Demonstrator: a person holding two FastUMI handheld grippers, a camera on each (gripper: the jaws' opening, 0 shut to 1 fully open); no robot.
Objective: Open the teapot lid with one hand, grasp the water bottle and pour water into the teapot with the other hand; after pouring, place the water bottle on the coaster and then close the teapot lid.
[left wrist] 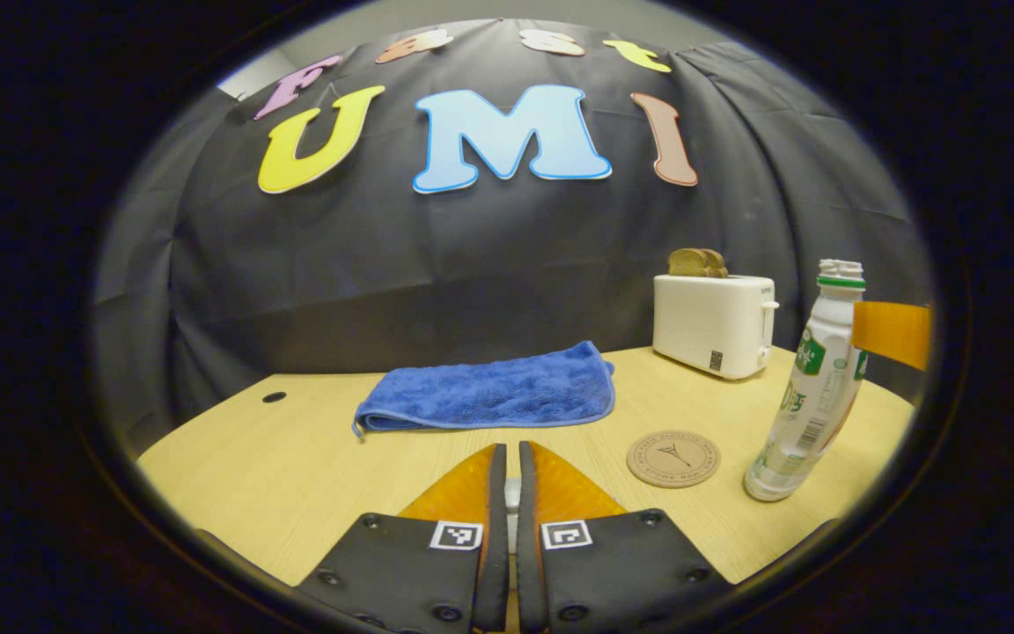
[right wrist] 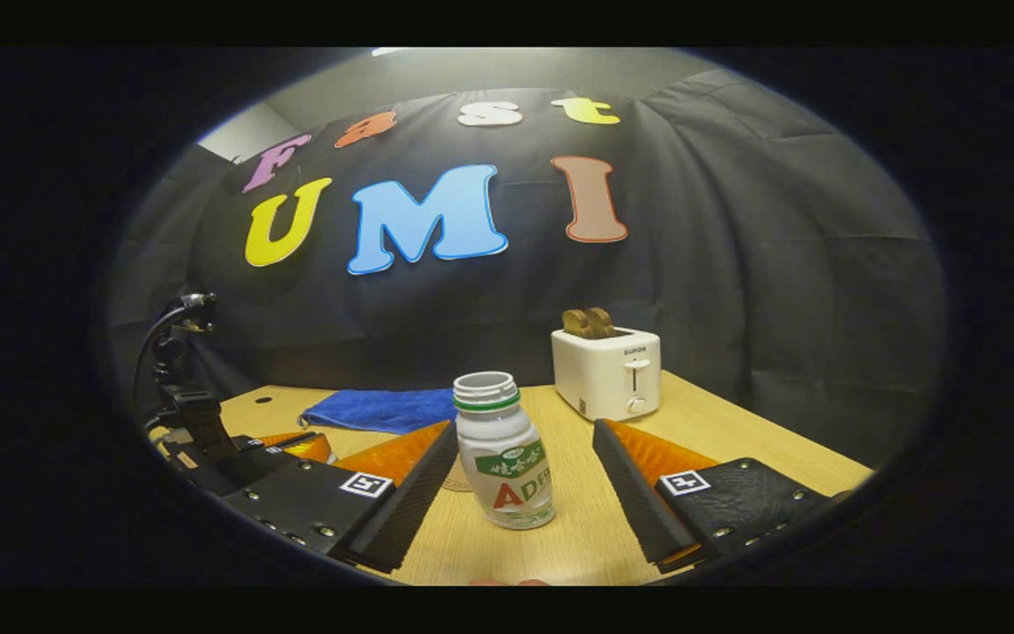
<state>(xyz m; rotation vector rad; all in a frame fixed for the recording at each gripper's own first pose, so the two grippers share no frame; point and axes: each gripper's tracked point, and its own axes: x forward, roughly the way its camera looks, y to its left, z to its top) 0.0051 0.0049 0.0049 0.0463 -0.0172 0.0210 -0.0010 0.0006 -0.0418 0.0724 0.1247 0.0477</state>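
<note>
- The right hand-held gripper (right wrist: 525, 480) is spread wide, one finger on each side of the water bottle (right wrist: 503, 453), neither touching it; my guess is it is lining up for a grasp, or has just let go.
- The bottle stands upright on the bench (right wrist: 736, 440) with its cap off, so it is ready for pouring.
- From the left hand-held gripper (left wrist: 511, 475), the bottle (left wrist: 806, 387) is ahead and well to the right, with the round coaster (left wrist: 673, 458) just to its left. The bottle is beside the coaster, not on it.
- The left hand-held gripper looks nearly closed, the fingers only a sliver apart. Something pale shows low in that gap; I cannot tell what it is, or whether it is being held.
- The teapot is nowhere I can make out, so I cannot judge the lid.
- Straight ahead of the left one lies a folded blue towel (left wrist: 489, 392), and a white toaster (left wrist: 711, 324) with bread stands farther back to the right, both out of the way.
</note>
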